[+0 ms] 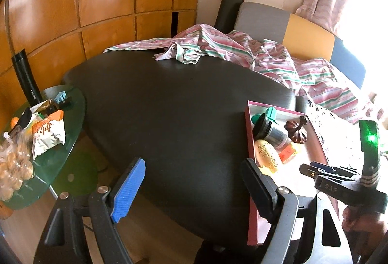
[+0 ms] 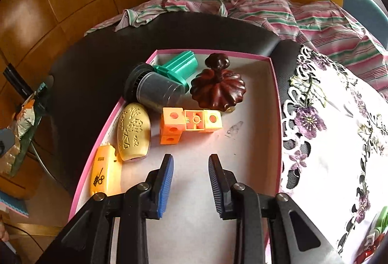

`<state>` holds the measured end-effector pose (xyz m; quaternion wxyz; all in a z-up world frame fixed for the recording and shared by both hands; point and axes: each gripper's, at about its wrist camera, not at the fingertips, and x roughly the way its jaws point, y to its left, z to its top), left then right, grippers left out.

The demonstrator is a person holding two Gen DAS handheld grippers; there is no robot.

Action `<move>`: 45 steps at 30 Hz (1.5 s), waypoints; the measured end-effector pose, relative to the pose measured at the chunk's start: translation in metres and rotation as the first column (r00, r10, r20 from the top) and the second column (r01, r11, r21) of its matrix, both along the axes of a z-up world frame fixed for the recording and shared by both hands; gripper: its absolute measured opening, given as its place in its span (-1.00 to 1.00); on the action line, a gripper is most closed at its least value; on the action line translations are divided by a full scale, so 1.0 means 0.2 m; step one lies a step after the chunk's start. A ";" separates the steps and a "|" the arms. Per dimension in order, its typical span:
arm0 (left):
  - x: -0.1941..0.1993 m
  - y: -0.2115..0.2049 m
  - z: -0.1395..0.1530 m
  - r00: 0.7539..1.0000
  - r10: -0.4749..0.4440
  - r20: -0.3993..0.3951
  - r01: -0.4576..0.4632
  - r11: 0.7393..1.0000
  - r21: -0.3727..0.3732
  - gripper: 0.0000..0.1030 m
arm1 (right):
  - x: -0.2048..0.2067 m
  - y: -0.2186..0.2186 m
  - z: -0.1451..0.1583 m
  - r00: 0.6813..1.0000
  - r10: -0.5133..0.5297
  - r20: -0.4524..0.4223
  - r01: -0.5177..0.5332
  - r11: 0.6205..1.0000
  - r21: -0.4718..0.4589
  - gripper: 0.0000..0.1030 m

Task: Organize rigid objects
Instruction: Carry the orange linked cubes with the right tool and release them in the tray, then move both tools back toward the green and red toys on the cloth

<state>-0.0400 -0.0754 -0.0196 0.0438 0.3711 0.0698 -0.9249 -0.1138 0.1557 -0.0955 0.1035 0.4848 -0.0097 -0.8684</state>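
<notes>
Pink-rimmed box (image 2: 275,84) crowds my right claw (image 2: 190,181), pads slightly apart, gripping nothing; left claw (image 1: 191,187) gapes empty. Descending carelessly could knock the orange blocks (image 2: 191,123).

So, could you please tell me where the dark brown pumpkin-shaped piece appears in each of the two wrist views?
Left wrist view: the dark brown pumpkin-shaped piece lies at centre right, near the far end of the pink-rimmed box, right of the dark cylinder.
Right wrist view: it sits just above centre, inside the same box, right of the cylinder.
Shared landmark: the green plastic piece beside the cylinder.
</notes>
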 end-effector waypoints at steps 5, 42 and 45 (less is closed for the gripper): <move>0.01 0.04 0.01 1.000 -0.019 -0.006 0.019 1.000 -0.015 0.60 | 0.04 0.00 0.05 1.000 0.004 -0.023 -0.003 1.000 0.006 -0.38; 0.06 0.77 0.03 0.906 -0.424 0.002 0.422 0.901 -0.101 0.60 | 0.55 1.11 0.34 0.891 -0.442 -0.105 0.445 0.895 0.007 -0.23; 0.06 0.85 0.04 0.885 -0.465 -0.001 0.462 0.880 -0.108 0.60 | 0.63 1.27 0.35 0.847 -0.522 -0.104 0.525 0.851 0.004 -0.22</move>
